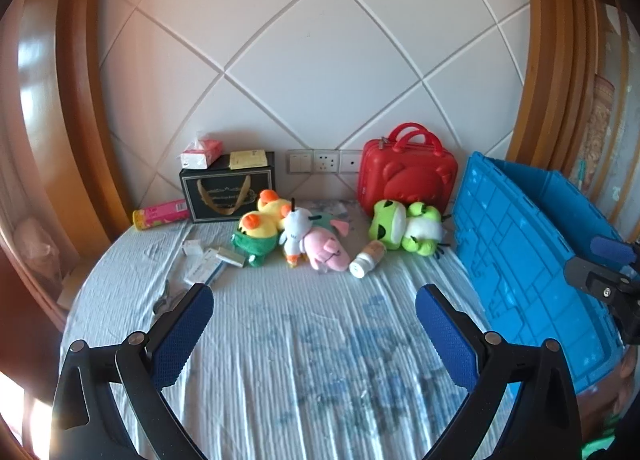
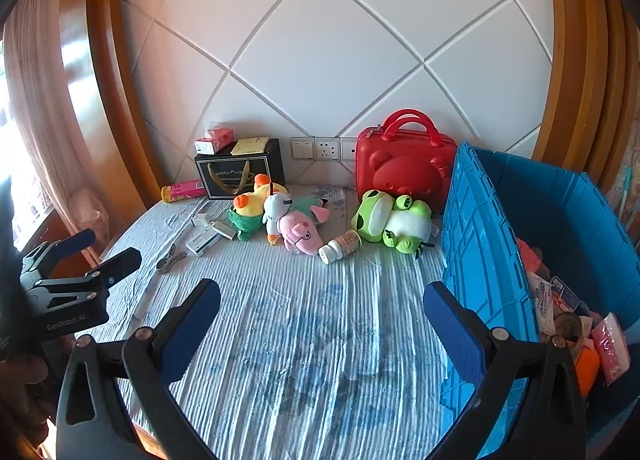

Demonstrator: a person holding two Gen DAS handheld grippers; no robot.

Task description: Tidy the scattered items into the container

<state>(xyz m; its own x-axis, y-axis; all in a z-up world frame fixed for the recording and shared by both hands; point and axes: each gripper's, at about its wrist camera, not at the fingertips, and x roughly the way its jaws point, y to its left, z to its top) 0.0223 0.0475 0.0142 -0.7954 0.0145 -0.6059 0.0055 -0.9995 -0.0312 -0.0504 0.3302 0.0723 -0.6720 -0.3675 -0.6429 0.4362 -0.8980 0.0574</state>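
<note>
Partly done: blue crate (image 2: 568, 220), right of the empty, spread right gripper (image 2: 322, 306), holds some packets (left gripper (image 1: 314, 310) also wide, empty); plush toys (image 2: 300, 230) and pill bottle (image 2: 340, 246) lie ahead.

left gripper (image 1: 314, 302) jaws wide apart above bedsheet (image 1: 304, 360), empty.

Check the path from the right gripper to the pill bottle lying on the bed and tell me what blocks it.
Nothing visible does. The right gripper is open over bare bedspread, and the pill bottle lies straight ahead, cap toward it. The pink pig and green frog flank the bottle.
</note>
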